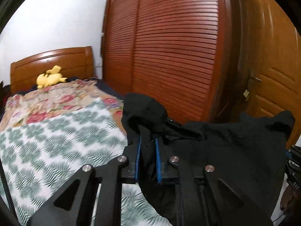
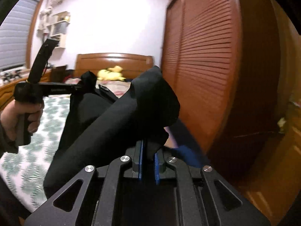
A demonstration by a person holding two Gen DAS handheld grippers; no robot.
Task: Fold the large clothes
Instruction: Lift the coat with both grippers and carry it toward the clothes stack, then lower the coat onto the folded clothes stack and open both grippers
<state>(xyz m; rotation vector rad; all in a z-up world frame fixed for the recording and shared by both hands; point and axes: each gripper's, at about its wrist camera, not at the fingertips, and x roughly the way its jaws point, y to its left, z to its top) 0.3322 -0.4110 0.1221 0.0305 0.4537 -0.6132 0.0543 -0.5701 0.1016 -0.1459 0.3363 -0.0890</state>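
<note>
The black top (image 1: 225, 150) hangs in the air over the bed (image 1: 56, 141). My left tool (image 1: 148, 148) and right tool (image 2: 148, 150) each pinch it. I should keep it stretched flat.

Black garment (image 1: 225, 143), plain, no print. Blue pads (image 1: 138, 156) on black left gripper (image 1: 147, 141); same blue on black right gripper (image 2: 148, 150). Near bed sheet (image 1: 56, 141): white w/ green fern leaves. Far blanket (image 1: 56, 98): cream w/ pink & red flowers. Yellow plush toy (image 1: 49, 78) w/ a bit of black. Headboard (image 1: 56, 62) orange-brown wood. Wardrobe doors (image 1: 169, 56) on right: red-brown slats. Wall (image 1: 56, 18) white. Window blind (image 2: 13, 37) far left: grey stripes.
</note>
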